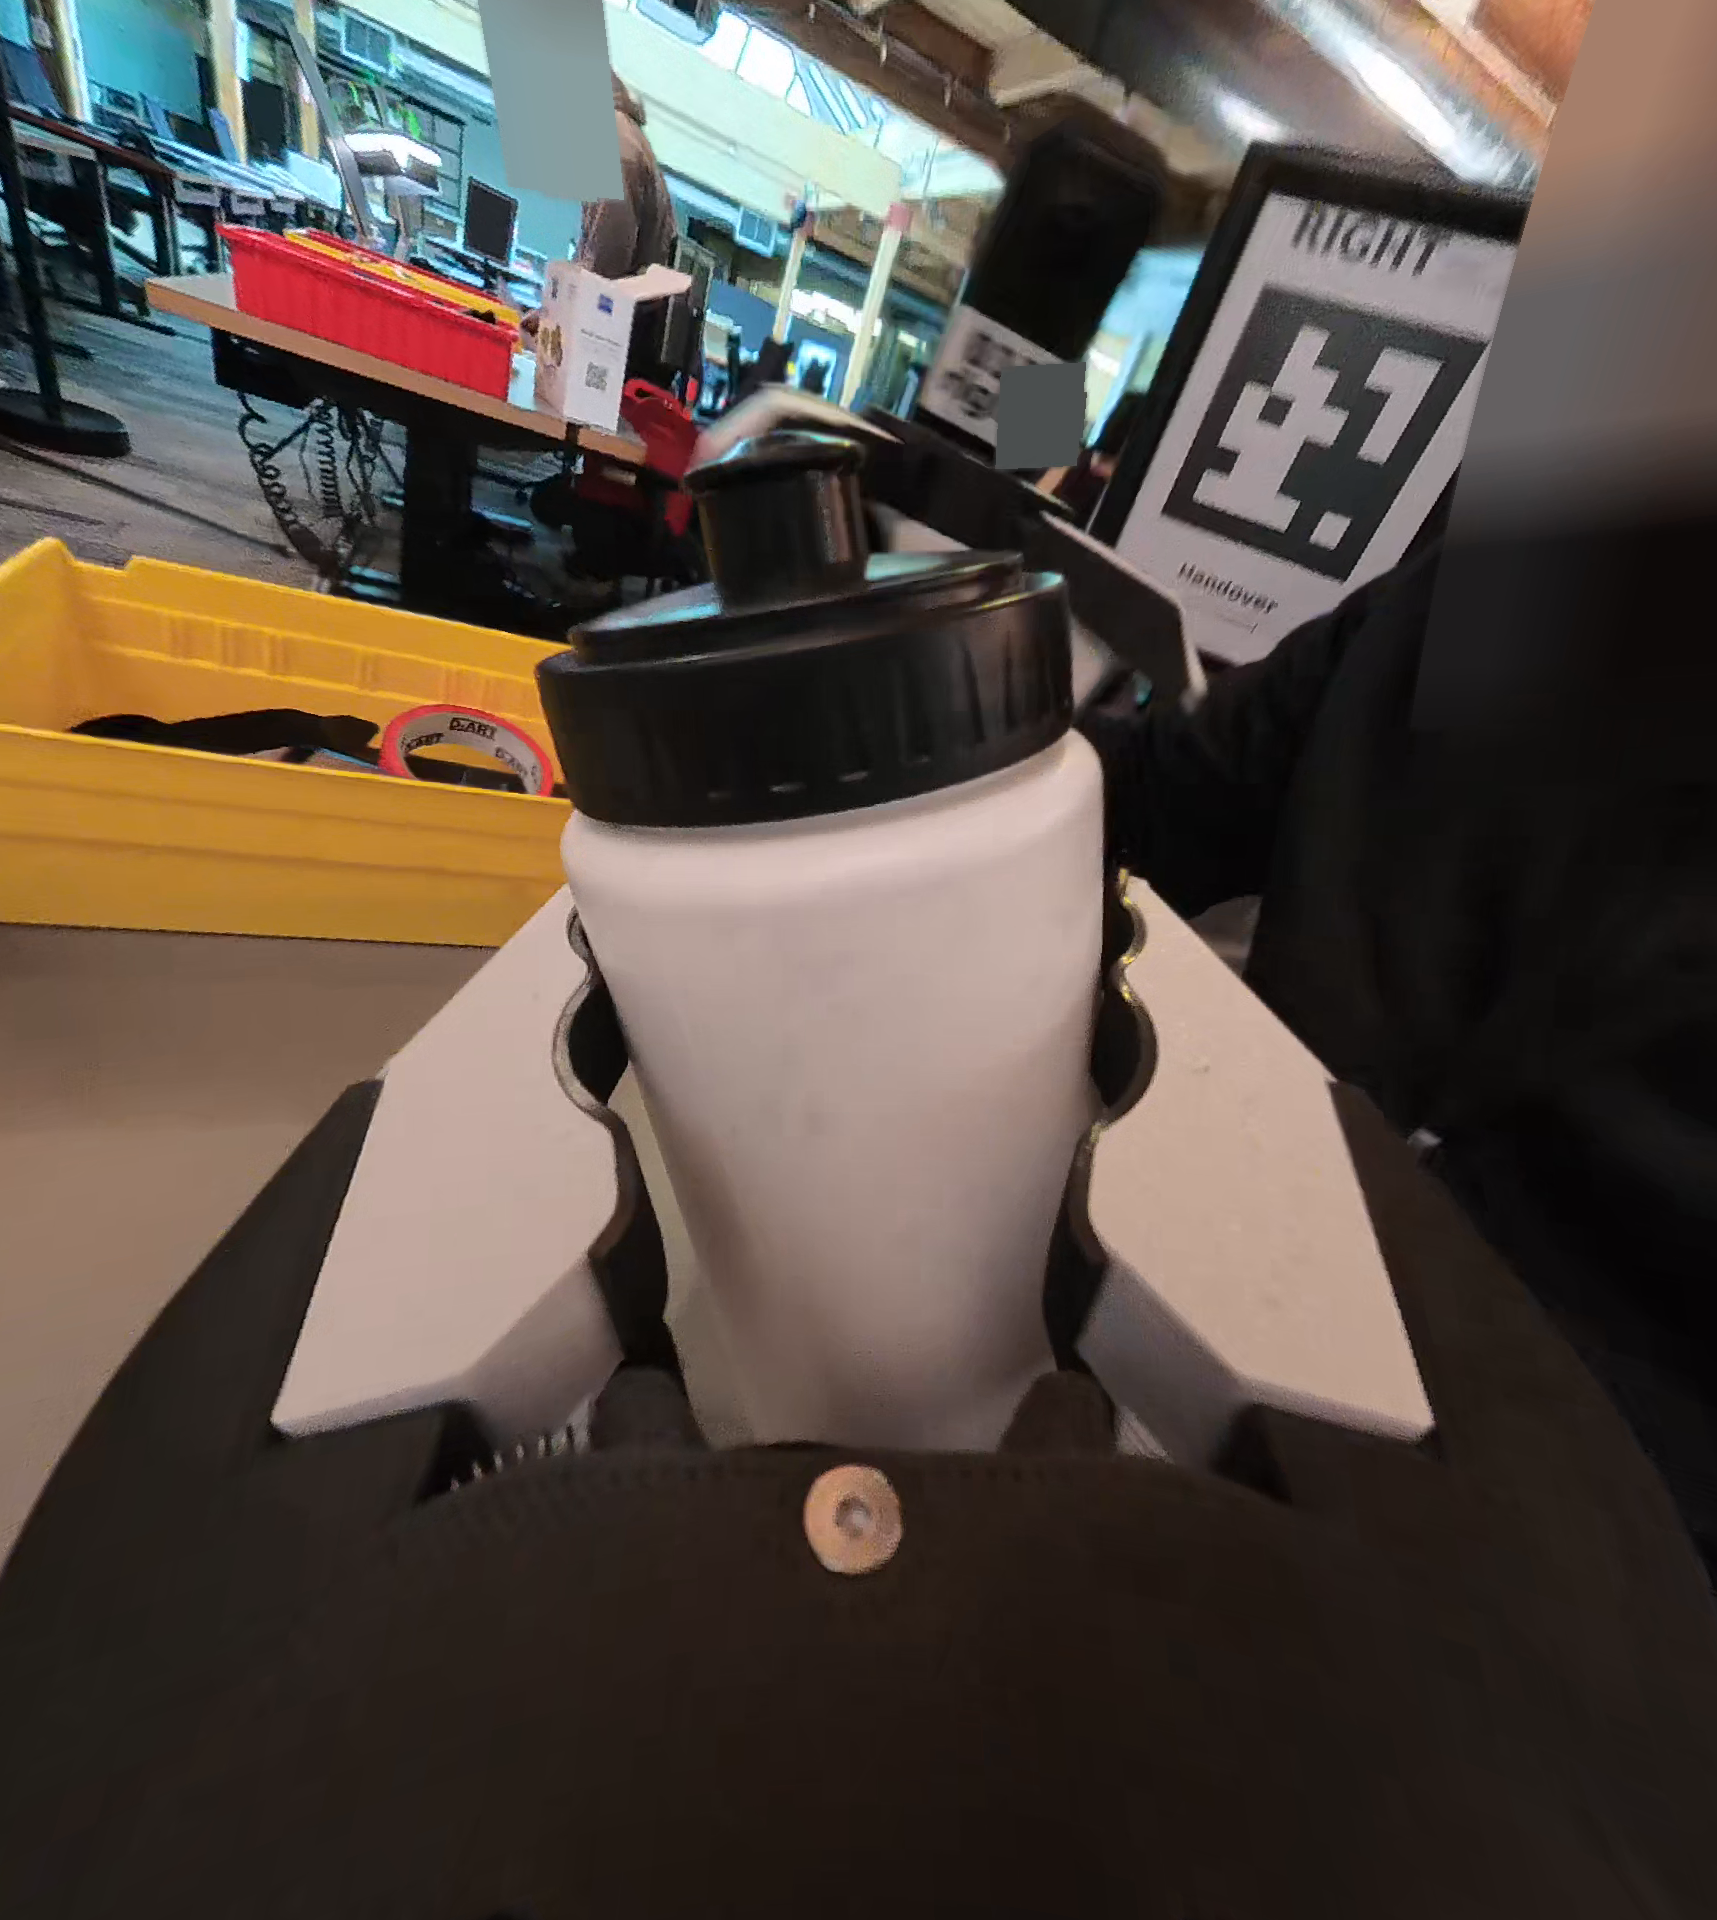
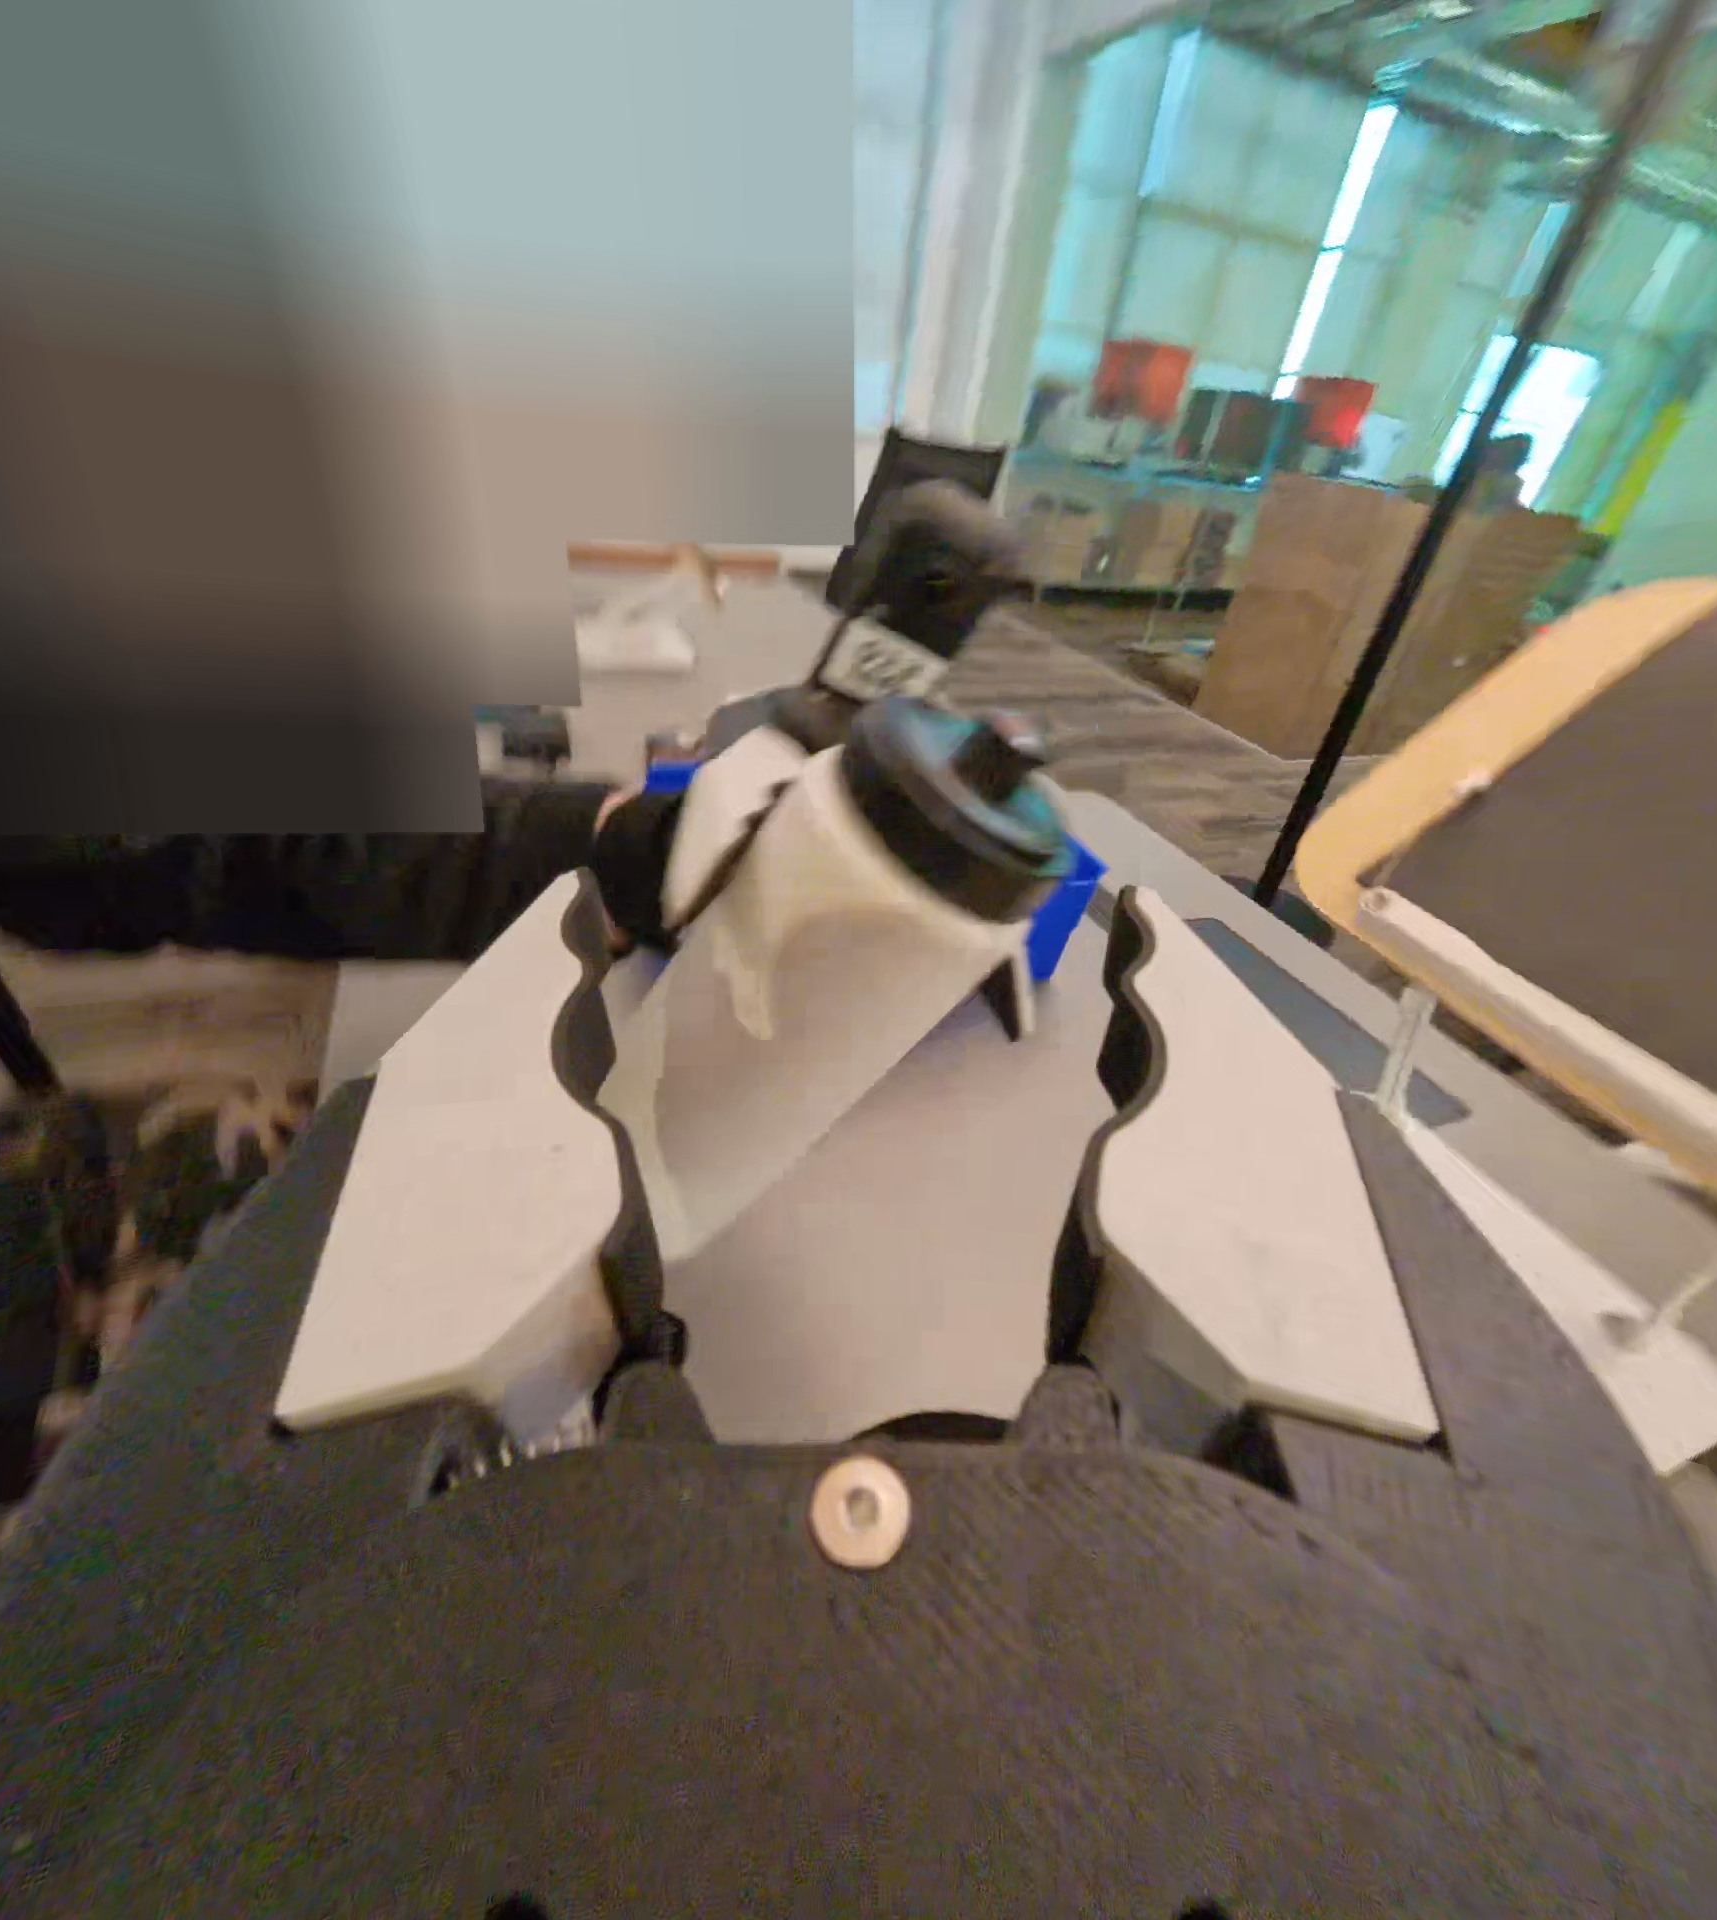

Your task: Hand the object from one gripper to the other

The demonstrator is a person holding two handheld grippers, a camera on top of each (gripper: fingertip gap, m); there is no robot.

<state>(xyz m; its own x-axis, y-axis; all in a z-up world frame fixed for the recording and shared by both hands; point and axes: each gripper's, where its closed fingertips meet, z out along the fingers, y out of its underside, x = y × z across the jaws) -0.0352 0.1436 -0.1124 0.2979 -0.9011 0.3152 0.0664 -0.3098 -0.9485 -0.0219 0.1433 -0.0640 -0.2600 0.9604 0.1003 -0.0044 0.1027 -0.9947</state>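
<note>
Both left gripper (image 1: 838, 1039) jaws clamp the bottle (image 1: 843, 1039); right gripper (image 2: 859, 1039) jaws gape, empty.

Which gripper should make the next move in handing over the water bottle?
Right. The right gripper is open and empty, facing the water bottle, while the left gripper is shut on the bottle's body, so it can only hold steady.

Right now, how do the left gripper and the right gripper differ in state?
The left gripper is shut on the white bottle; the right gripper is open and empty. The bottle sits between the left one's fingers, but beyond the right one's tips. Both have light fingers with wavy dark pads.
</note>
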